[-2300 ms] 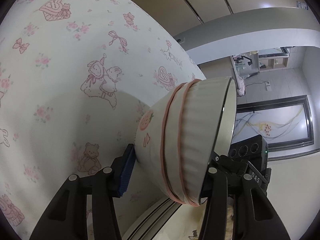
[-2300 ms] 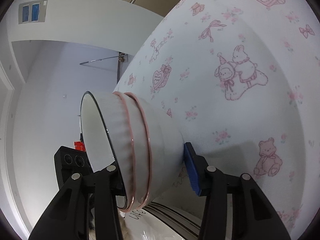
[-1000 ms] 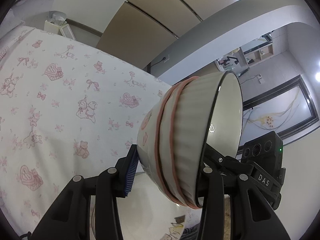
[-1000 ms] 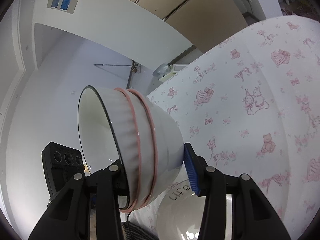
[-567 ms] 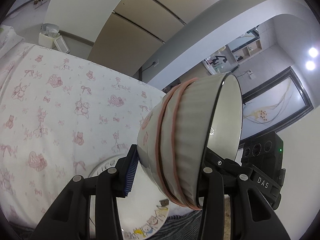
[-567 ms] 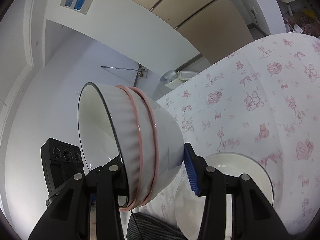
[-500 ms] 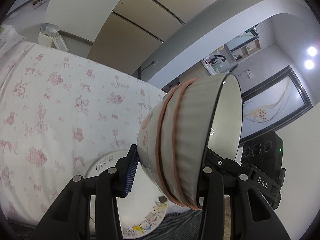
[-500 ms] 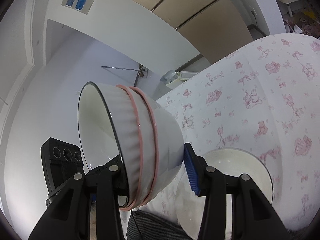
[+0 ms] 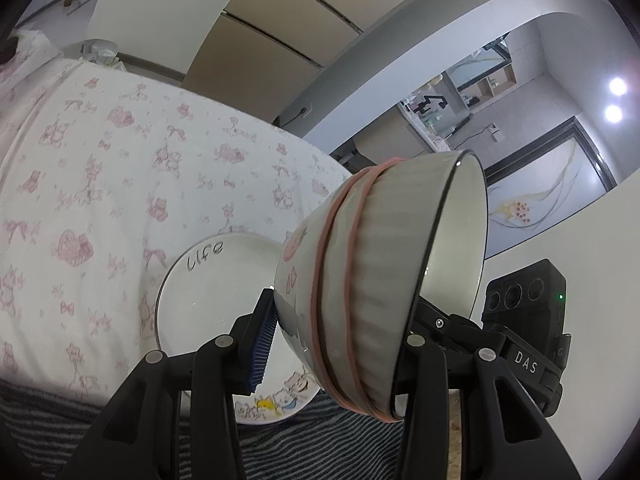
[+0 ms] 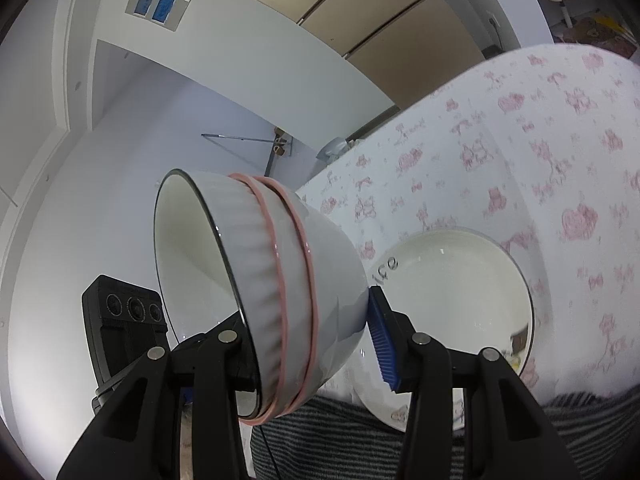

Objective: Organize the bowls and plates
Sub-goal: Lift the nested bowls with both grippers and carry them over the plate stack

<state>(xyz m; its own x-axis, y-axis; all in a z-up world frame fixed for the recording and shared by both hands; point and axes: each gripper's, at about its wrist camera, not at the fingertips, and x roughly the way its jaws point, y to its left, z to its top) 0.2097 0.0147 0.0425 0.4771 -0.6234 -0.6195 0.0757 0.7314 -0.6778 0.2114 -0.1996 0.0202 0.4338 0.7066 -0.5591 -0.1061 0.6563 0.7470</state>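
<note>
1. We see a white bowl point(image 9: 380, 292) with a ribbed outer wall, two pink bands around it and a thin dark line on its rim; a pink printed motif shows low on its side in the left view.
2. Our left gripper point(image 9: 336, 332) has its jaws clamped on the bowl, the blue-padded finger against the base and the other finger inside the rim, so the bowl lies tipped on its side, mouth turned toward the right of those jaws.
3. Our right gripper point(image 10: 308, 332) grips the bowl point(image 10: 260, 288) the same way, blue pad on the base and the other finger inside the rim, mouth turned toward the left of those jaws.
4. Each view shows the other gripper's black camera block beyond the bowl's open mouth.
5. The bowl is held in the air, clear of the surface below.
6. Past the blue pad of the left jaws lies a white plate point(image 9: 208, 280) with the word "Life" written near its far edge and small cartoon figures on its near edge.
7. The plate point(image 10: 460, 300) also shows beyond the right jaws' blue pad.
8. The plate rests on a white cloth point(image 9: 100, 184) printed with pink bears, hearts and bows, covering the tabletop.
9. Below the jaws, nearest us, runs a grey striped fabric point(image 9: 320, 448).
10. Behind stand tan cabinet doors point(image 9: 272, 44), a white curved wall and two bright ceiling lights point(image 9: 614, 98).
</note>
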